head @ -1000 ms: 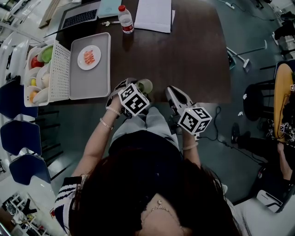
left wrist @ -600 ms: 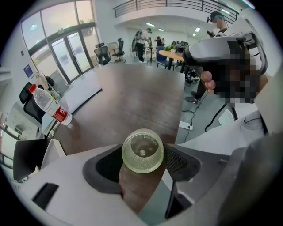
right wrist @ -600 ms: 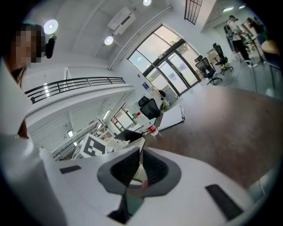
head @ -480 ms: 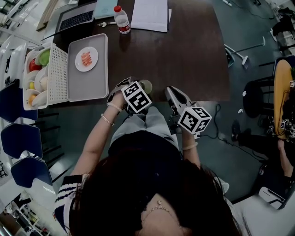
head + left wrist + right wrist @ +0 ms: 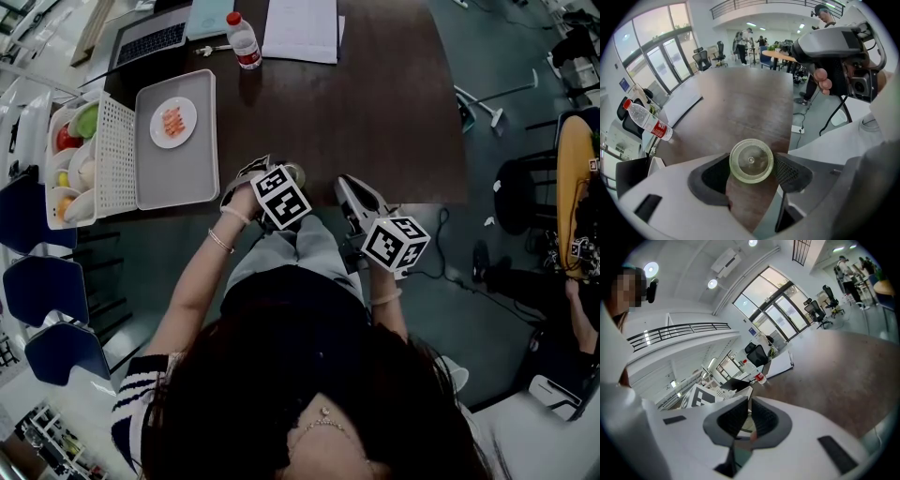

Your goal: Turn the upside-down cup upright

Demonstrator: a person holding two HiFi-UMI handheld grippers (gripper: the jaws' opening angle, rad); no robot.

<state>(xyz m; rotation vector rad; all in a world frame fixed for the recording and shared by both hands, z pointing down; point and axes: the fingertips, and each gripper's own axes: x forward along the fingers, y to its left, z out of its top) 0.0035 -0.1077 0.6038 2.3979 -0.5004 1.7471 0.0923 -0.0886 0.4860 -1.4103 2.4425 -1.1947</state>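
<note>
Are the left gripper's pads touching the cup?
Touching. In the left gripper view, both pads of the left gripper press the sides of the cup, no gap.

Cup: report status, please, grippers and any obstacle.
Left gripper shut on cup, pads on both sides. Right gripper shut, empty. Cup base up, not yet turned, near table edge. Nothing close; bottle and tray far off.
</note>
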